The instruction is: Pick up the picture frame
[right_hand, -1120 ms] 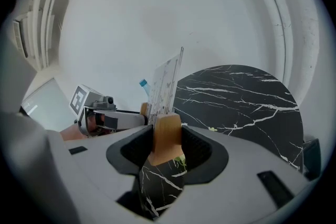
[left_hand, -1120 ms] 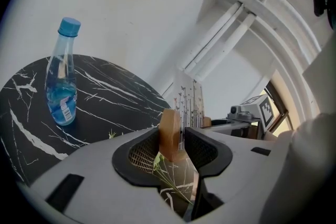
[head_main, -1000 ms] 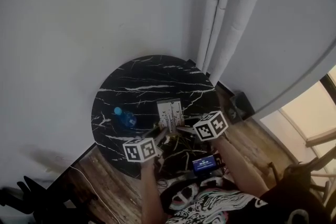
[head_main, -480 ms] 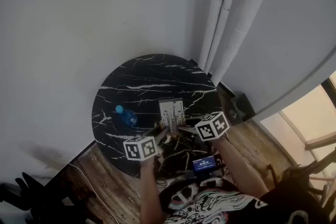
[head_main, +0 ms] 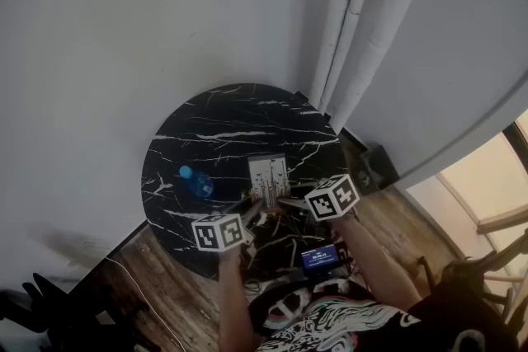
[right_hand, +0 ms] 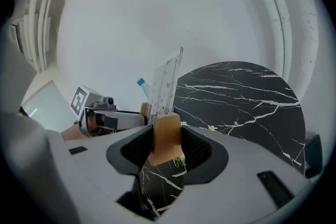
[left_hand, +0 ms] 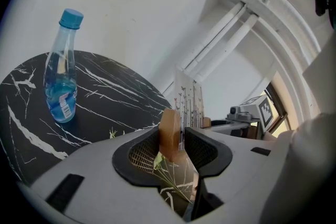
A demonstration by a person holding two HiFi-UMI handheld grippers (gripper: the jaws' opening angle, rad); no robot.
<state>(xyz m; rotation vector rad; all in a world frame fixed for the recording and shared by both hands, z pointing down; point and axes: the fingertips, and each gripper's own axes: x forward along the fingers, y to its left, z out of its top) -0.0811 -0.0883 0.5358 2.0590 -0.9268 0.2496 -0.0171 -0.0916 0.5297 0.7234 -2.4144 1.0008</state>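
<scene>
The picture frame [head_main: 267, 175], a pale printed panel on small wooden end blocks, stands upright over the near part of the round black marble table [head_main: 214, 128]. My left gripper [head_main: 250, 210] is shut on its left wooden block [left_hand: 169, 132], with the panel [left_hand: 188, 101] rising just beyond. My right gripper [head_main: 286, 201] is shut on the opposite wooden block [right_hand: 167, 136], with the panel [right_hand: 165, 84] edge-on above it. Each gripper shows in the other's view, across the frame. Whether the frame's base touches the tabletop is hidden.
A blue-capped water bottle [head_main: 195, 183] stands on the table left of the frame, also seen as the bottle [left_hand: 62, 73] in the left gripper view. White curtains [head_main: 355, 29] hang behind the table. A dark box [head_main: 379, 166] sits on the wooden floor to the right.
</scene>
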